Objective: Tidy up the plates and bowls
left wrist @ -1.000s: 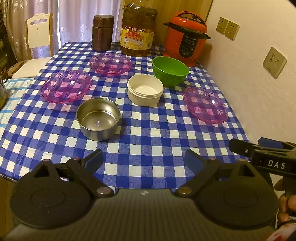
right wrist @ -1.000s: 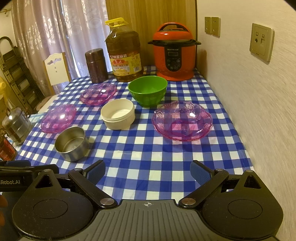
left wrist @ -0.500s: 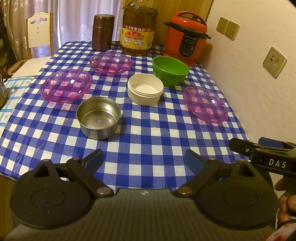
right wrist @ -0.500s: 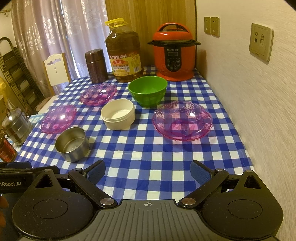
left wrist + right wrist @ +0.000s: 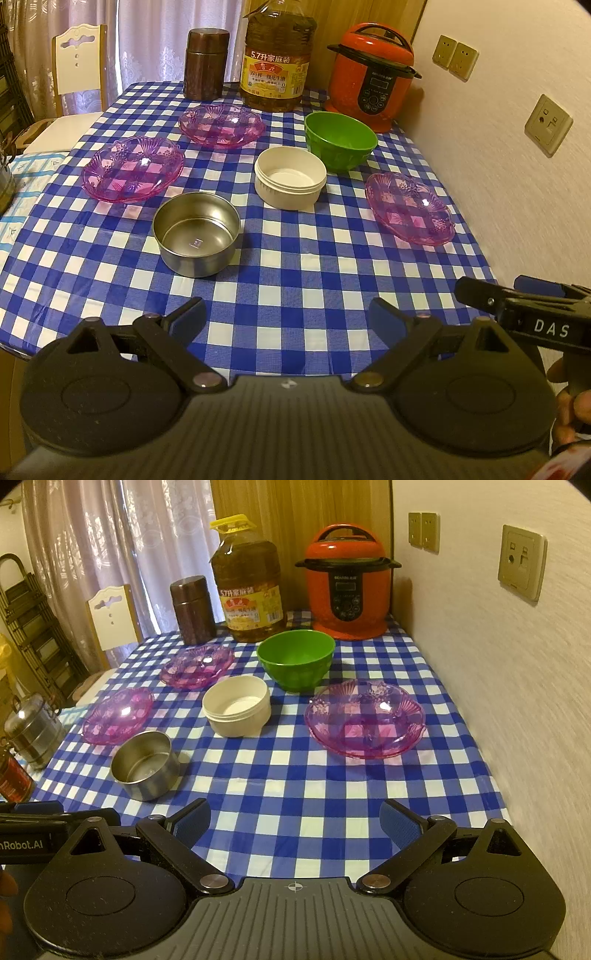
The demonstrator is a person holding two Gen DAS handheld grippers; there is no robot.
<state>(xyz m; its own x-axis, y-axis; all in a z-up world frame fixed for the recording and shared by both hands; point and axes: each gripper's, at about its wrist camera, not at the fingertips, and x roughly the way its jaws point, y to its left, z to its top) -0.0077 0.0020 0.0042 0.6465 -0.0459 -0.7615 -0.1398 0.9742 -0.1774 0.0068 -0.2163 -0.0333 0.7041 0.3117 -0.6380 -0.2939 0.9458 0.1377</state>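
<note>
3 pink glass plates point(image 5: 133, 169) point(image 5: 222, 124) point(image 5: 409, 207) (clear, flower-patterned) and 3 bowls — steel bowl point(image 5: 197, 233), white bowl point(image 5: 290, 181), green bowl point(image 5: 340, 140) — all apart on a blue-checked tablecloth point(image 5: 295, 273) beside a pale wall point(image 5: 517, 184). Left gripper point(image 5: 286, 316) and right gripper point(image 5: 295, 818) hover near the table's front edge, jaws wide, holding nothing.

"Where is there room to reach in?"

"The front of the table point(image 5: 332, 805) is bare cloth. Farther in, the steel bowl point(image 5: 196, 233), white bowl point(image 5: 290, 181) and pink plate point(image 5: 365, 718) block the way."
</note>
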